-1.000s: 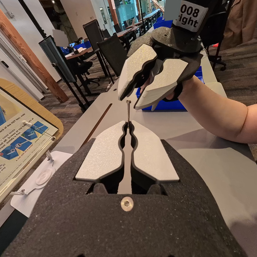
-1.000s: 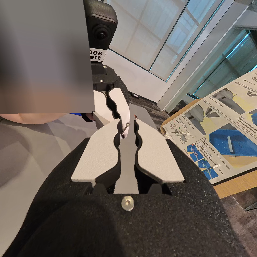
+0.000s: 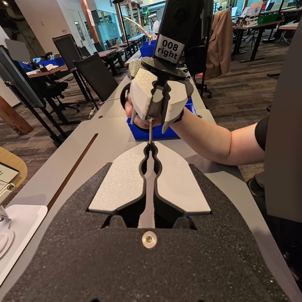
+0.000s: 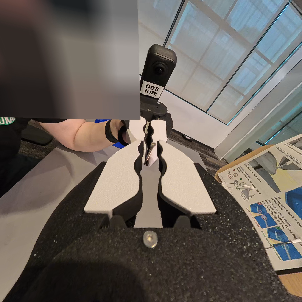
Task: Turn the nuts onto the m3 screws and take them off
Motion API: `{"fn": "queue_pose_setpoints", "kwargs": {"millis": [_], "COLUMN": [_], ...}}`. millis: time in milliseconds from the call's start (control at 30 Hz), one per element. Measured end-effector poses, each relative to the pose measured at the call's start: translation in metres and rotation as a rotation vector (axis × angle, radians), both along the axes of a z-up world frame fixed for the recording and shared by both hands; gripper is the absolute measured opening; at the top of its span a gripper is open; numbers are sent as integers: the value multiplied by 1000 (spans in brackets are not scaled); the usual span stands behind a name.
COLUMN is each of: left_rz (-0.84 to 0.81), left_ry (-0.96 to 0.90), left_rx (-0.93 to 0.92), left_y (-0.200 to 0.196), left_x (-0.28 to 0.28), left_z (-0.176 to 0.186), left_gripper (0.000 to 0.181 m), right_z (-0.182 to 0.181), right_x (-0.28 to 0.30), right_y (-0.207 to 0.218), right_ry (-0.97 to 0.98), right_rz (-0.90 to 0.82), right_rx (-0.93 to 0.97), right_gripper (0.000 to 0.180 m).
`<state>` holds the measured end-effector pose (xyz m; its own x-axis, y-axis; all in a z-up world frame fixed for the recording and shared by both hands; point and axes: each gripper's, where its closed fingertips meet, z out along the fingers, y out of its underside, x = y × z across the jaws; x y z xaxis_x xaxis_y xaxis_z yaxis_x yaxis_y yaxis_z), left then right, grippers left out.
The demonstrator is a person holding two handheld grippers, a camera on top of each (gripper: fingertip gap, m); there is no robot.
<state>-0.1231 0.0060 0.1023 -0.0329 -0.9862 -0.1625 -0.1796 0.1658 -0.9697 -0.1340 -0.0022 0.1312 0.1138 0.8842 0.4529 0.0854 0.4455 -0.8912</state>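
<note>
Screw, long slim silver metal w/ small round head [image 3: 150, 130], pinched by lower end at tips of left grey-fingered black gripper [image 3: 150, 144], standing up above grey tabletop [image 3: 101, 130]; right grey-fingered gripper [image 3: 155, 122] parted, fingers straddling screw head, not clamped; blue plastic bin [image 3: 155, 133] just behind. Step, by my read: handover or re-grip of screw btwn grippers; next needs right to close squarely on head end w/o tilting shaft. No nut visible on screw; too small to rule out. Instruction sheet [image 4: 268, 204] cut off at right.
</note>
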Motion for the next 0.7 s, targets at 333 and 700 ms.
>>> {"fn": "queue_pose_setpoints", "kwargs": {"millis": [333, 700], "left_rz": [24, 15], "left_ry": [0, 4], "left_rx": [7, 8], "left_y": [5, 2], "left_x": [-1, 0], "left_z": [0, -1], "left_gripper": [2, 2], "right_z": [0, 0], "right_x": [2, -1], "right_y": [4, 4], "right_ry": [2, 7], "right_rz": [-27, -25], "right_rx": [12, 14], "right_gripper": [13, 13]}}
